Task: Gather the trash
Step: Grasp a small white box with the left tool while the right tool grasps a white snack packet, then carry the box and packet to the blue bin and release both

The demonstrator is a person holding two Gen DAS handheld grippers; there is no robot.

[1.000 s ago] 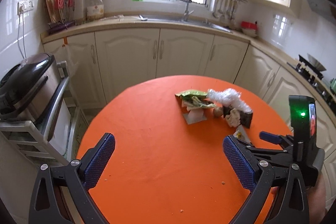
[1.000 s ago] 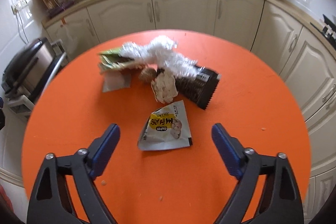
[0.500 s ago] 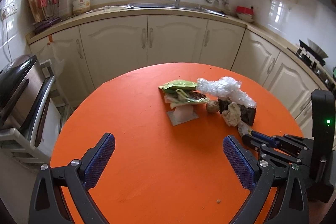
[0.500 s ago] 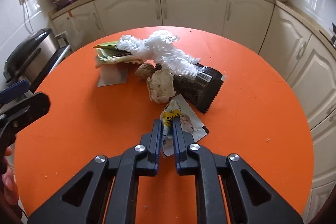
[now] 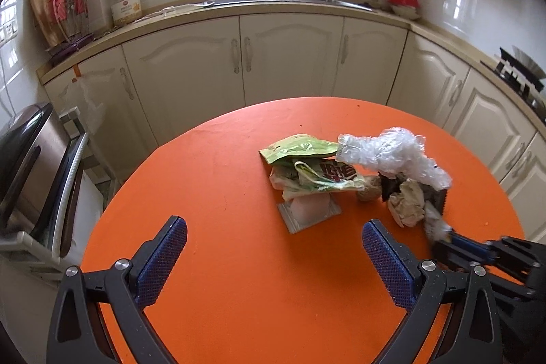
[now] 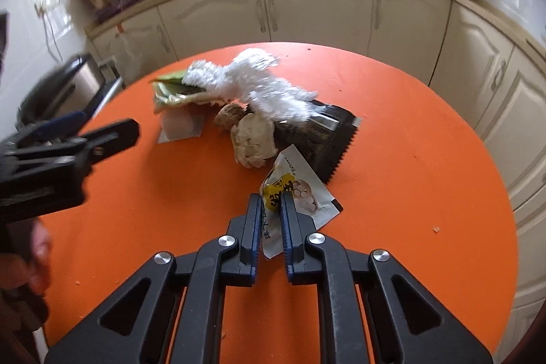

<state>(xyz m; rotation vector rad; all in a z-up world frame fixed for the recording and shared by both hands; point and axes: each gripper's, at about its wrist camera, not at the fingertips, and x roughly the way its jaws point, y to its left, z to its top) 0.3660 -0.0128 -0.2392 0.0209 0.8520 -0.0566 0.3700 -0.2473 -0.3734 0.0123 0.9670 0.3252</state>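
Note:
A pile of trash lies on the round orange table (image 5: 221,186): a green snack bag (image 5: 300,147), crumpled clear plastic (image 5: 392,152), a crumpled paper wad (image 5: 407,202), a black wrapper (image 6: 317,132) and a flat clear packet (image 5: 309,210). My right gripper (image 6: 271,203) is shut on a white-and-yellow snack packet (image 6: 300,193) at the pile's near edge; it also shows in the left wrist view (image 5: 454,243). My left gripper (image 5: 273,244) is open and empty above the table, left of the pile.
Cream cabinets (image 5: 290,57) and a counter with a sink (image 5: 286,0) run behind the table. A steel appliance on a rack (image 5: 30,166) stands left of the table. A stove (image 5: 518,74) is at the right.
My right gripper closed on the white-and-yellow packet and has lifted it slightly. My left gripper moved forward and right toward the pile, still open.

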